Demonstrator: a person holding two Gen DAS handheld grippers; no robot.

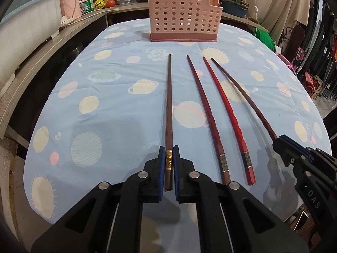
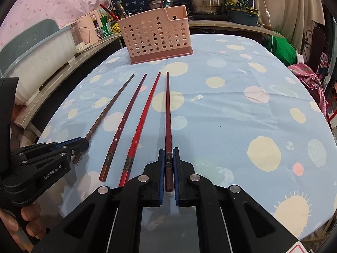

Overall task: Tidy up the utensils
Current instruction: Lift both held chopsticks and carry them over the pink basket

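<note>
Four chopsticks lie ahead. Left gripper (image 1: 168, 164) pinches the brown chopstick (image 1: 169, 109), right gripper (image 2: 168, 166) the dark one (image 2: 167, 113), seemingly clamped. Next: lift both toward the pink basket (image 1: 181, 16) straight ahead.

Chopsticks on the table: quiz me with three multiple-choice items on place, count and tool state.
1. Where is the pink basket?
A. at the table's far end, beyond the chopstick tips
B. between the tools
C. on the floor

2. How many chopsticks lie on the tablecloth?
A. two
B. four
C. six

3. What flanks the left tool?
A. nothing
B. the basket rim
C. the gold-banded chopstick

A: it stands past the tips.
B: four parallel sticks.
C: its pads sit either side of the gold band.
</note>
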